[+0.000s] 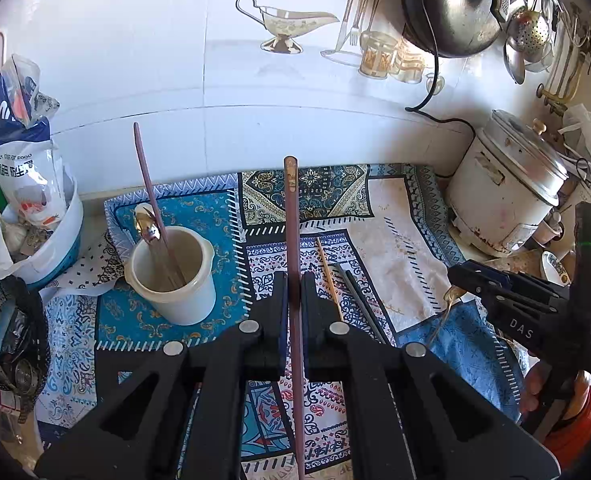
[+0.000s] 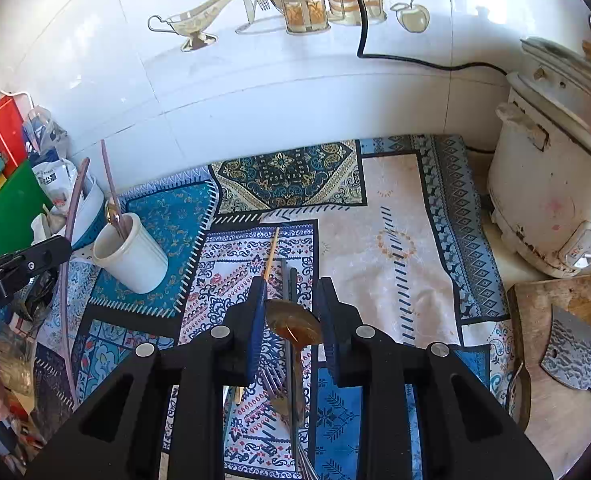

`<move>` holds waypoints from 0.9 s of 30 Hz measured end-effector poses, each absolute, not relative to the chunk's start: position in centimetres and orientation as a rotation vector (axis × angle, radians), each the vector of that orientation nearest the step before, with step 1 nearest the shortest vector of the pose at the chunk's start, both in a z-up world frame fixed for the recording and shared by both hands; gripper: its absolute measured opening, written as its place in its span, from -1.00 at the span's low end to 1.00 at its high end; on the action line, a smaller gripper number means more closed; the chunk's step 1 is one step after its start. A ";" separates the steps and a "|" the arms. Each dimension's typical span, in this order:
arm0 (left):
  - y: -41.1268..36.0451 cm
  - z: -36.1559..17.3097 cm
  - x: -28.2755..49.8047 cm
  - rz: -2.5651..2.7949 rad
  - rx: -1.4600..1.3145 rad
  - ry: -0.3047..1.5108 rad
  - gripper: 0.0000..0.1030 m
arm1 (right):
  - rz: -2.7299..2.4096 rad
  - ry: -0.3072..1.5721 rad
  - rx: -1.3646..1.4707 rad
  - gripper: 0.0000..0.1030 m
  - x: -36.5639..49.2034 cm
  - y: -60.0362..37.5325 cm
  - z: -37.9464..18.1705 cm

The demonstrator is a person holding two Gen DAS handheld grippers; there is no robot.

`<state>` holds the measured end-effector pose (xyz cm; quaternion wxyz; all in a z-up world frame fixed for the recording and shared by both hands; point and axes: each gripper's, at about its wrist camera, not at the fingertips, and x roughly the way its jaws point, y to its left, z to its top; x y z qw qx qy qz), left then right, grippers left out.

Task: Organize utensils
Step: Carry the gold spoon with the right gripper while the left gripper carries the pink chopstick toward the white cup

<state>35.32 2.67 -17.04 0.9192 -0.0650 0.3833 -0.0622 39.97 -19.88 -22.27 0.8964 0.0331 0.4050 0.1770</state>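
In the left wrist view, our left gripper [image 1: 294,300] is closed tight on a purple chopstick [image 1: 293,240] pointing to 12 o'clock. The cream cup [image 1: 175,276], at 10 o'clock, holds another chopstick and a spoon. The rice cooker [image 1: 503,200] stands at 2 o'clock.

In the right wrist view, our right gripper [image 2: 291,312] is narrowly open, pinching a golden spoon [image 2: 293,324] by its bowl. Under it, on the patterned cloth [image 2: 395,240], lie a fork [image 2: 273,384] and dark chopsticks [image 2: 289,276].

One cream cup [image 1: 173,276], two mauve chopsticks [image 1: 294,280], one gold spoon [image 2: 293,324], one fork [image 2: 273,380], one rice cooker [image 1: 507,200]
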 end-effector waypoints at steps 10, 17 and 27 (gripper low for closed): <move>3.6 -16.2 35.1 -0.122 -0.141 0.753 -0.93 | 0.356 0.798 0.060 -0.55 39.1 -19.4 -21.2; 4.4 -15.3 35.0 -0.112 -0.157 0.720 -0.93 | 0.359 0.748 0.059 -0.58 39.3 -19.1 -19.3; 6.2 -14.3 34.7 -0.091 -0.171 0.685 -0.92 | 0.396 0.736 0.032 -0.59 39.8 -16.7 -18.8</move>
